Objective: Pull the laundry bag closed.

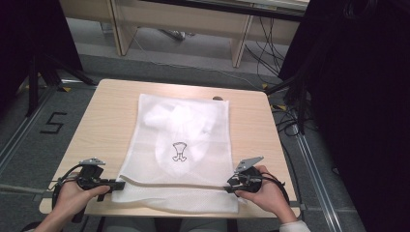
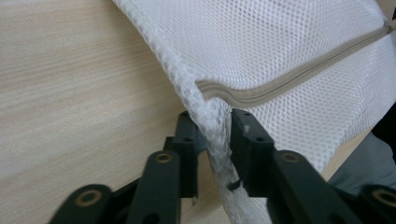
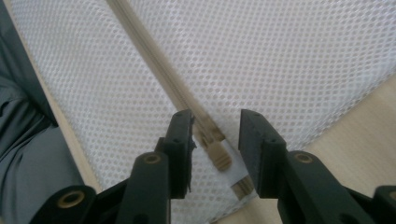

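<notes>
Mesh laundry bag (image 1: 181, 145) lies flat on the table (image 1: 104, 116), its near end overhanging my edge, with the beige zipper (image 1: 174, 185) running crosswise from one of my grippers to the other. The zipper pull (image 3: 218, 151) sits at the right end, directly between the spread jaws of my right gripper (image 3: 215, 135), not yet gripped. My left gripper (image 2: 215, 135) pinches the bag's left edge at the zipper's other end, anchoring it; I judge the pull must travel leftward along that line.
</notes>
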The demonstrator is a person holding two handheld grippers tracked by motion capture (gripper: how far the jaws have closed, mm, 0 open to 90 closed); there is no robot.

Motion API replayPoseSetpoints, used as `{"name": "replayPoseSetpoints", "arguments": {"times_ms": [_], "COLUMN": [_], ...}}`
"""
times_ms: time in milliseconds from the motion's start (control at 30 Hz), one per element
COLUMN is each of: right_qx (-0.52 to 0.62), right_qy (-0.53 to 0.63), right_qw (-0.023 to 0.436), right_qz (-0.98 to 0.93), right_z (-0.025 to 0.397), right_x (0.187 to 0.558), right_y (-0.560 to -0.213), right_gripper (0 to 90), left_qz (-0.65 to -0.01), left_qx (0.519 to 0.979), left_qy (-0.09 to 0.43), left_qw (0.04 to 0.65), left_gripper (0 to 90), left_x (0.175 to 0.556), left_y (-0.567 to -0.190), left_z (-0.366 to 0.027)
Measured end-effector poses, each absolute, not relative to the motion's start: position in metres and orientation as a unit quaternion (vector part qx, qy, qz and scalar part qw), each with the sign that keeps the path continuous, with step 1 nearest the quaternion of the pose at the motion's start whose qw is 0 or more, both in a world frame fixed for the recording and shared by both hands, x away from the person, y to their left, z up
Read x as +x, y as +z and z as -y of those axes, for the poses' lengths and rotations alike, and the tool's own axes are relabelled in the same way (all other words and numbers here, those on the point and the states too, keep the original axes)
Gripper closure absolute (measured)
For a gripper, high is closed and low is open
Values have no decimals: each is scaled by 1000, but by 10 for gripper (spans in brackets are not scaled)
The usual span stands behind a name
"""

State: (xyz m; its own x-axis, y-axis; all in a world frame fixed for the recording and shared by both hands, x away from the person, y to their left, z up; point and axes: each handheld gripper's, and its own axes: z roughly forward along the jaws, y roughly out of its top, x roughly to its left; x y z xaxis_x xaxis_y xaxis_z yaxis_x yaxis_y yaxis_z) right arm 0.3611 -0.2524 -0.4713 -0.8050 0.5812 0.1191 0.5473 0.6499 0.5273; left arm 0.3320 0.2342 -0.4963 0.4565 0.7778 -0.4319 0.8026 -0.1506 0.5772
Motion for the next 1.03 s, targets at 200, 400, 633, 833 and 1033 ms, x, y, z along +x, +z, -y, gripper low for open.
{"name": "replayPoseSetpoints", "arguments": {"times_ms": [200,400,633,833,1033], "right_qx": [331,344,389,414,423], "right_qy": [311,347,372,385,382], "right_qw": [62,60,104,113,100], "right_qz": [-889,-870,-836,-817,-816], "right_z": [256,260,266,271,272], "right_x": [365,367,370,371,370], "right_y": [-473,-472,-466,-469,-470], "right_gripper": [575,531,527,527,527], "left_qz": [-540,-546,-566,-541,-545], "left_qx": [725,706,692,697,693], "left_qy": [5,52,82,66,65], "left_qw": [427,449,440,465,467], "left_gripper": [468,316,291,313,325], "left_x": [333,334,332,331,331], "left_y": [-490,-487,-486,-484,-484], "left_z": [-248,-260,-272,-265,-265]}}
